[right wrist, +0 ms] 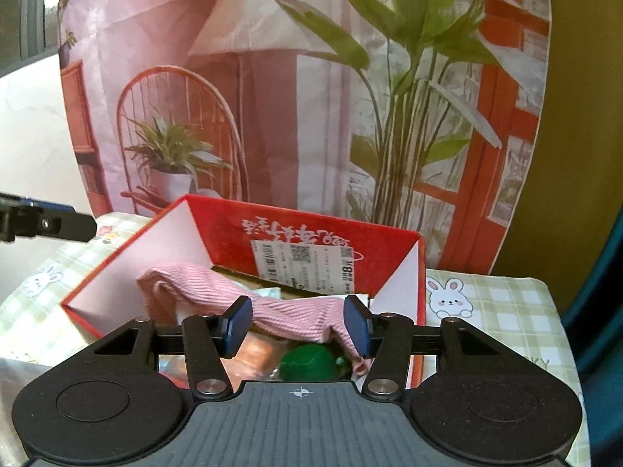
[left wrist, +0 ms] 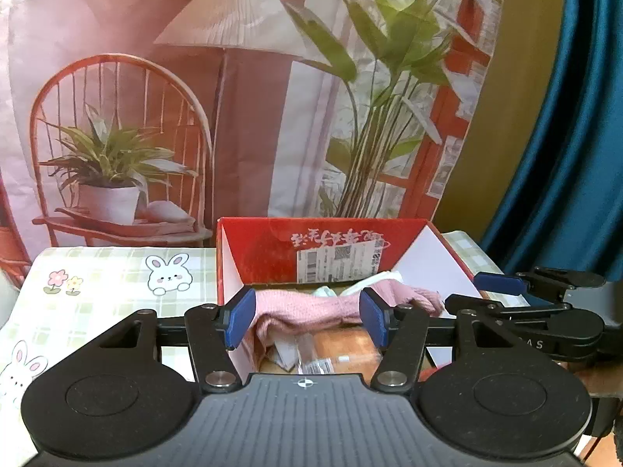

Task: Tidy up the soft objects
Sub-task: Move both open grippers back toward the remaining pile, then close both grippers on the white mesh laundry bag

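A red cardboard box (left wrist: 268,245) stands open on the table; it also shows in the right wrist view (right wrist: 311,229). A pink knitted cloth (left wrist: 311,307) lies draped inside it over other items, seen from the right too (right wrist: 296,311). My left gripper (left wrist: 307,319) is open just in front of the box, its blue pads either side of the cloth without gripping it. My right gripper (right wrist: 298,327) is open over the box's near edge; it shows in the left view (left wrist: 494,292). A green soft object (right wrist: 307,364) and an orange packet (left wrist: 342,350) lie under the cloth.
The table has a green checked cloth with bunny prints (left wrist: 117,272). A printed backdrop of a chair, lamp and plants (left wrist: 233,116) hangs behind the box. A blue curtain (left wrist: 564,116) hangs at the right. A white shipping label (right wrist: 303,262) is stuck on the box's back wall.
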A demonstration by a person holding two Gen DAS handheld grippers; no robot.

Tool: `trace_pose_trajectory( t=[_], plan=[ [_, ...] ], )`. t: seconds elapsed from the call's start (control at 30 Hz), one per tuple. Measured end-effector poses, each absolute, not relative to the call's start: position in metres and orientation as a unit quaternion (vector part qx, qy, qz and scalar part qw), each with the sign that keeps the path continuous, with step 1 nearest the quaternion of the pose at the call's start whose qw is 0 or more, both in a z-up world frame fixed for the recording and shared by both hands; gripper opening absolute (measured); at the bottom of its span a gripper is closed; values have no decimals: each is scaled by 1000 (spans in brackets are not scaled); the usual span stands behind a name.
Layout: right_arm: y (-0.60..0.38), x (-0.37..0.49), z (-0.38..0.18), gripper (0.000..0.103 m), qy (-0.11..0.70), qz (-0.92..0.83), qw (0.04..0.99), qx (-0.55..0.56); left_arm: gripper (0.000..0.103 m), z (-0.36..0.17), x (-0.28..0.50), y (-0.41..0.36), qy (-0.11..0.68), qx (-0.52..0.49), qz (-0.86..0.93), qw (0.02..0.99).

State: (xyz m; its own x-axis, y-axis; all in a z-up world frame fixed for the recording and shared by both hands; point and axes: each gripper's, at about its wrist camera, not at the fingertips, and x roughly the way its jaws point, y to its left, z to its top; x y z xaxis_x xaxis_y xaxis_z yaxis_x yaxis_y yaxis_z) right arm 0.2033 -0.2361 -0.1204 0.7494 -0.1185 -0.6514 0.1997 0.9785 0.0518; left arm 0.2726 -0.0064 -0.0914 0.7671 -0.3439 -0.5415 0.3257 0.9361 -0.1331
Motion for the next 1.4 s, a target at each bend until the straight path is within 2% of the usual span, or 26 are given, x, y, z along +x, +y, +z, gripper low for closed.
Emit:
trace_pose_trajectory(
  t=[0.17, 0.5, 0.73, 1.03, 1.33, 1.4],
  plan=[
    [-219, 181, -110, 55, 331, -77, 939, 61, 62, -89, 243, 2, 282, -8, -178, 943],
    [-191, 130, -114, 55, 320, -62, 942, 82, 62, -106, 183, 19, 276, 0, -175, 945],
    [-174, 73, -126, 56, 292, -53, 952, 76, 62, -125, 130, 36, 243, 18, -179, 953],
    [-166, 39, -167, 62, 342, -48, 935, 84, 63, -173, 108, 46, 294, -23, -189, 937],
    [-161, 53, -203, 81, 374, -35, 920, 108, 78, -214, 134, 32, 331, -28, -175, 927],
    [-160, 58, -209, 82, 382, -32, 917, 109, 83, -220, 139, 31, 334, -29, -174, 926]
  ],
)
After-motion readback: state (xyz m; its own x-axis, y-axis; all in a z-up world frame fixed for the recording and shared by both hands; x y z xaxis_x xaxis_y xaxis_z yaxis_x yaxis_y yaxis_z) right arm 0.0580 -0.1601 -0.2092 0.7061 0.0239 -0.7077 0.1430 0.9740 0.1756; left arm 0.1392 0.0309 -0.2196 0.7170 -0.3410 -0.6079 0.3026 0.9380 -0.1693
